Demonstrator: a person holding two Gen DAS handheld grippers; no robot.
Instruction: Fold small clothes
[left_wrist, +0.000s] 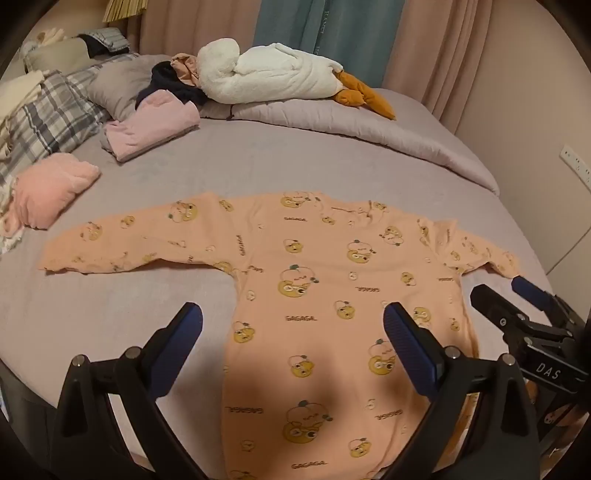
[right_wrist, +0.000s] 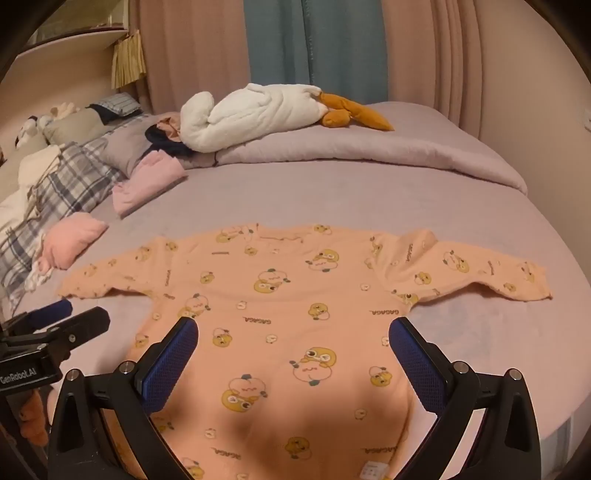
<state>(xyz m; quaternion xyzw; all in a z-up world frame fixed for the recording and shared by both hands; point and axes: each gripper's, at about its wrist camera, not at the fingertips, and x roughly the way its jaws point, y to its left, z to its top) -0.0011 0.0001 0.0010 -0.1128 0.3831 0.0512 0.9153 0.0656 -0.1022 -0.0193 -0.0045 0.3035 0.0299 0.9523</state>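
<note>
The peach long-sleeved cotton top printed with yellow cartoon ducks (left_wrist: 314, 295) lies flat on the mauve bed sheet (left_wrist: 110, 317), both sleeves spread wide. It looks light, soft and limp, so it should crease wherever pinched; a sleeve cuff or shoulder edge seems the sensible hold. The left gripper (left_wrist: 293, 328) and right gripper (right_wrist: 293, 343) hover over its lower half, jaws spread, holding nothing. Folded pink clothes (left_wrist: 151, 125) sit well beyond.

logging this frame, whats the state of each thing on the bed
orange shirt: spread flat, sleeves out, unfolded
left hand-held gripper: open, empty, over shirt
right hand-held gripper: open, empty, over shirt
pink clothes: folded, set aside
goose toy: lying on the duvet
</note>
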